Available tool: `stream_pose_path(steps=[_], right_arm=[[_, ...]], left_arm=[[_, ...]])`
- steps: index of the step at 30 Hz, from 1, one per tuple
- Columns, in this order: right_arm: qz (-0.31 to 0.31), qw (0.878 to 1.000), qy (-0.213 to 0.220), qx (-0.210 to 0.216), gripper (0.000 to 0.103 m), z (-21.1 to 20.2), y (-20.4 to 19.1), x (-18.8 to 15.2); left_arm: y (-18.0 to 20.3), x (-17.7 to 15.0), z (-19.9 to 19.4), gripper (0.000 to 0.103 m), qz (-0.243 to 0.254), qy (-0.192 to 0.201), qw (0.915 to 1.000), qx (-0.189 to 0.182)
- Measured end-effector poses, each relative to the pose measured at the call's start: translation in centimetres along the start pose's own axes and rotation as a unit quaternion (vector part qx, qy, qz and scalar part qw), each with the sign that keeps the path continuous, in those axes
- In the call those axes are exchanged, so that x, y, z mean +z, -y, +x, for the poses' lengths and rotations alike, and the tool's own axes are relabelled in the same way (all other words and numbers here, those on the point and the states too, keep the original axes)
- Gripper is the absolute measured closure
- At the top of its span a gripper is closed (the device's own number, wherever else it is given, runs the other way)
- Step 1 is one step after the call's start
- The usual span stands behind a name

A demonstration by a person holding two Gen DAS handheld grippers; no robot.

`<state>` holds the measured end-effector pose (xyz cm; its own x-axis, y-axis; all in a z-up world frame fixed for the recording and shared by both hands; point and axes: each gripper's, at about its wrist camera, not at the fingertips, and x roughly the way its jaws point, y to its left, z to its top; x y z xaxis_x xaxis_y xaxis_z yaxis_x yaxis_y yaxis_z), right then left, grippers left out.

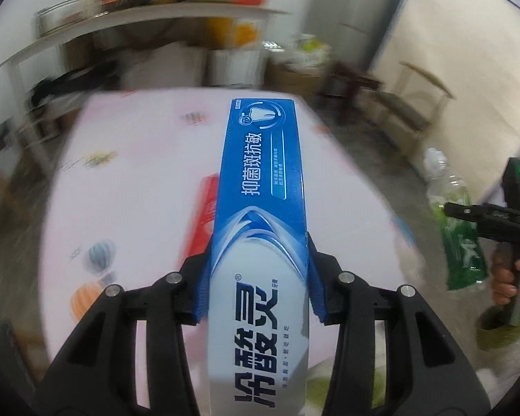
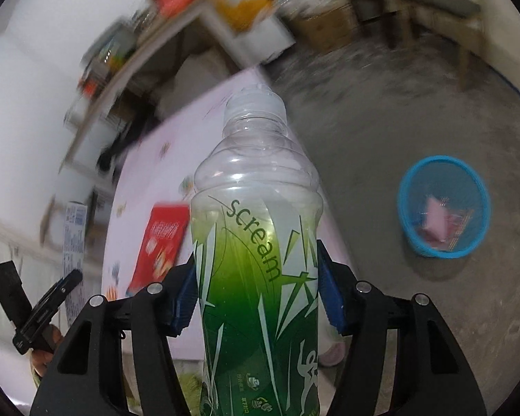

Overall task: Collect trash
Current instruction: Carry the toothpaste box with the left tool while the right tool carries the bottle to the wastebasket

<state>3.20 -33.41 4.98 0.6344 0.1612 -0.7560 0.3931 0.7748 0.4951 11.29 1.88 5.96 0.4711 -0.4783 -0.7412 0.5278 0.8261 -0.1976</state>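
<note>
Left tool (image 1: pixel 256 277) grips a blue toothpaste box (image 1: pixel 260 208), blue pads (image 1: pixel 204 287) pressed on both long sides; box runs forward, past the fingertips, lifted above the pink worktop (image 1: pixel 131 190). Just left of the box, lower down on the worktop, a red box (image 1: pixel 204 218).

Right tool (image 2: pixel 256 294) grips a clear bottle (image 2: pixel 256 228) with green label at mid-body, pads against its sides, neck pointing away from the tool. Bottle looks empty, no cap seen.

In the left view, right tool and bottle sit far right with a hand (image 1: pixel 509 274) on the handle. Right of the right tool, further off on the floor, a blue basket (image 2: pixel 475 180) with pink and red wrappers inside. Background shelf is too blurred to read.
</note>
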Motion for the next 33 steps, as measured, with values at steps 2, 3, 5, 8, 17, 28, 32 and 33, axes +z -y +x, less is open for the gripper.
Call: stream_pose_path(steps=[2, 3, 5, 8, 17, 28, 32, 33], right_arm=[[0.036, 0.999, 0.030, -0.014, 0.044, -2.3, 3.4, 0.0], [0.058, 0.997, 0.044, -0.023, 0.044, -3.4, 5.5, -0.2], [0.097, 0.993, 0.056, -0.029, 0.044, -4.6, 8.8, -0.7], [0.160, 0.985, 0.054, -0.017, 0.044, -4.9, 13.6, -2.1], [0.290, 0.957, 0.005, 0.023, 0.044, 0.2, 23.8, -4.1], [0.350, 0.937, -0.011, 0.004, 0.044, 1.8, 30.3, -4.9], [0.350, 0.936, -0.023, -0.003, 0.044, 2.8, 31.3, -4.7], [0.350, 0.936, -0.026, -0.004, 0.044, 3.0, 31.3, -4.8]], left_arm=[[3.2, 1.8, 1.4, 0.060, 0.029, -0.009, 0.9987, -0.040], [5.0, 2.7, 2.5, 0.060, 0.043, -0.019, 0.9970, -0.062], [8.2, 4.1, 4.8, 0.060, 0.063, -0.042, 0.9924, -0.097], [13.1, 5.8, 9.2, 0.060, 0.081, -0.097, 0.9807, -0.149], [25.6, 6.7, 25.3, 0.060, 0.109, -0.276, 0.9383, -0.177], [33.7, 6.9, 35.4, 0.043, 0.100, -0.302, 0.9318, -0.174], [32.2, 6.9, 34.4, 0.043, 0.076, -0.295, 0.9354, -0.180], [31.7, 7.0, 34.0, 0.043, 0.073, -0.290, 0.9373, -0.178]])
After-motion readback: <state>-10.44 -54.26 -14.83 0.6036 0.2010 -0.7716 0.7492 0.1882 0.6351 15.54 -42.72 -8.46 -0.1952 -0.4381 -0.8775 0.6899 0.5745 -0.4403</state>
